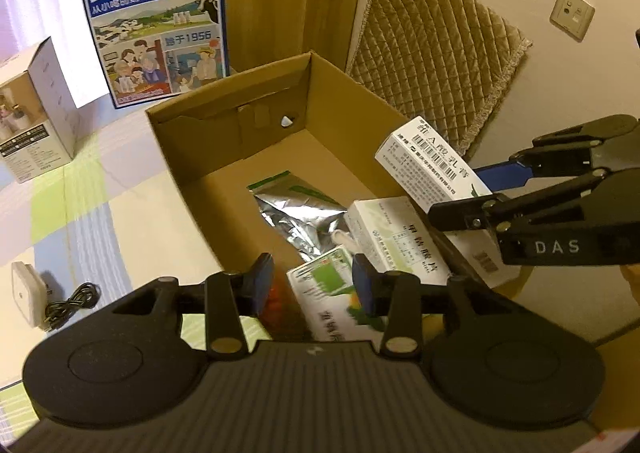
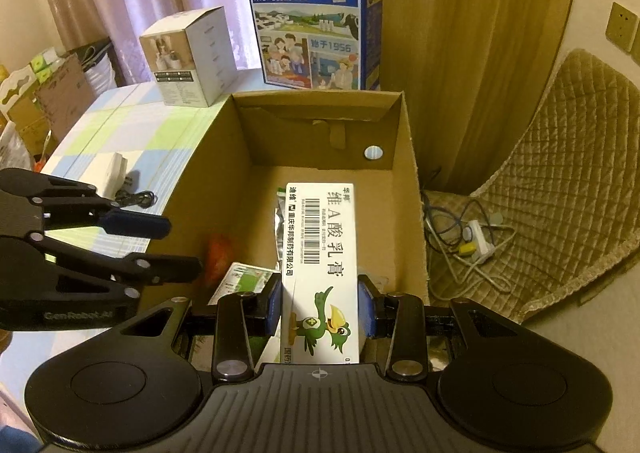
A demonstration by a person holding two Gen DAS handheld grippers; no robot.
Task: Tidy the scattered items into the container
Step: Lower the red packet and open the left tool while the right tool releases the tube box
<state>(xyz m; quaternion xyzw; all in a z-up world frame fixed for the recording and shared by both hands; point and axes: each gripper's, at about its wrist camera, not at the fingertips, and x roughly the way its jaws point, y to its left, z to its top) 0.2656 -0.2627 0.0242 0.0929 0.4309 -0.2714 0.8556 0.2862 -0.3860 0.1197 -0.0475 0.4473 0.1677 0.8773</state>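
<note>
An open cardboard box (image 1: 192, 157) (image 2: 412, 189) stands at the table's edge. Inside lie a silver foil pouch (image 1: 296, 213), a white-green medicine box (image 1: 392, 245), a green-printed box (image 1: 324, 293) (image 2: 244, 277) and something orange (image 2: 218, 249). My right gripper (image 2: 320, 305) (image 1: 480, 193) is shut on a long white ointment box with a green bird (image 2: 320, 261) (image 1: 436, 161), held over the cardboard box. My left gripper (image 1: 314, 285) (image 2: 176, 245) is open and empty, just above the box's near part.
A blue milk carton case (image 1: 156, 21) (image 2: 312, 21) and a white product box (image 1: 36, 125) (image 2: 188, 57) stand behind. A white charger with a black cable (image 1: 40, 297) (image 2: 124, 181) lies on the checked tablecloth. A quilted chair (image 2: 560, 181) and power strip (image 2: 476, 241) are to the right.
</note>
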